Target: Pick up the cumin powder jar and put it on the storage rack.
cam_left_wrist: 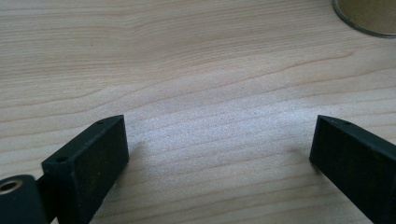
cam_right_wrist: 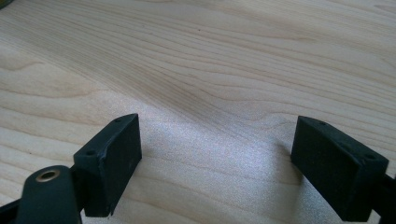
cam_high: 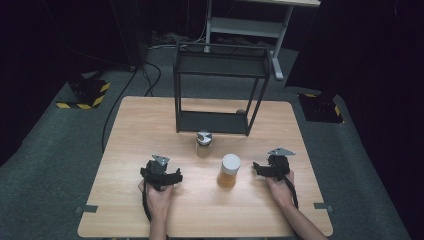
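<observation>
**Two jars on the table, both grippers apart and holding nothing**

We find two jars near the middle of the table [cam_high: 125, 150]. The white-lid jar [cam_high: 229, 171] stands upright and holds an amber filling. It sits between our two grippers, nearer the right one. The metal-lid jar [cam_high: 203, 144] stands upright just behind and to the left of the first, close to the front edge of the rack [cam_high: 220, 95]. The two jars stand near each other without touching.

We hold the left gripper [cam_high: 161, 172] low over the wood, left of both jars. In the left gripper view its jaws stand wide, with bare wood grain between them and nothing gripped. The rounded base of one jar [cam_left_wrist: 369, 16] shows at the top right corner of that view, well clear of the jaws; we cannot tell which jar it is.

We hold the right gripper [cam_high: 272, 167] low over the wood, just right of the white-lid jar and apart from it. In the right gripper view its jaws also stand wide over bare wood, with nothing between the pads.

The rack is a black two-shelf frame standing at the far side of the table. A small round item [cam_high: 241, 112] lies on its lower shelf; it is too small to identify. Grey carpet [cam_high: 50, 150] surrounds the table.
</observation>
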